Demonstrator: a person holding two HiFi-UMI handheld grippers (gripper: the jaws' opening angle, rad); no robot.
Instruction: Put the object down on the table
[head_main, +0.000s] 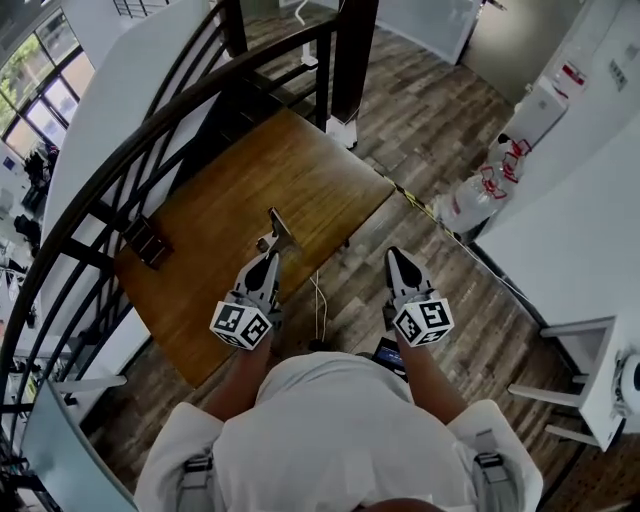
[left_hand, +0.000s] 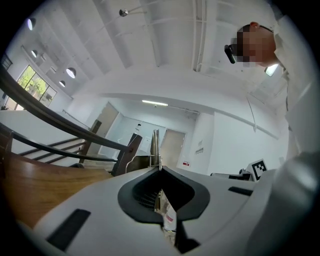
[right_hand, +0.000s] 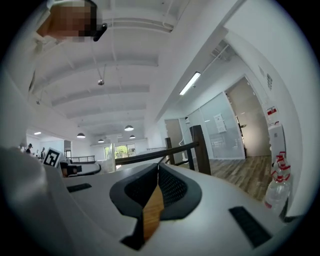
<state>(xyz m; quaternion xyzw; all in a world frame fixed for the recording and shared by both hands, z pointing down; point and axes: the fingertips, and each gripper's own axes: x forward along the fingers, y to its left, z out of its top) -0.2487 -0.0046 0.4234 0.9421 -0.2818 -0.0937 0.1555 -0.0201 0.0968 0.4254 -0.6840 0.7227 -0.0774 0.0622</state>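
My left gripper (head_main: 268, 256) hovers over the near part of the wooden table (head_main: 300, 170), shut on a thin grey metal piece (head_main: 279, 228) that sticks out past its tips. In the left gripper view the same metal piece (left_hand: 156, 145) stands upright from the closed tips of the left gripper (left_hand: 160, 168). My right gripper (head_main: 396, 256) is held over the plank floor just right of the table's near corner. In the right gripper view the right gripper (right_hand: 159, 168) has its jaws together with nothing between them.
A dark brown block (head_main: 148, 242) lies near the table's left edge. A curved black railing (head_main: 150, 130) runs behind and left of the table. A thin white cable (head_main: 320, 300) hangs at the near edge. Water bottles (head_main: 480, 190) stand at the right wall.
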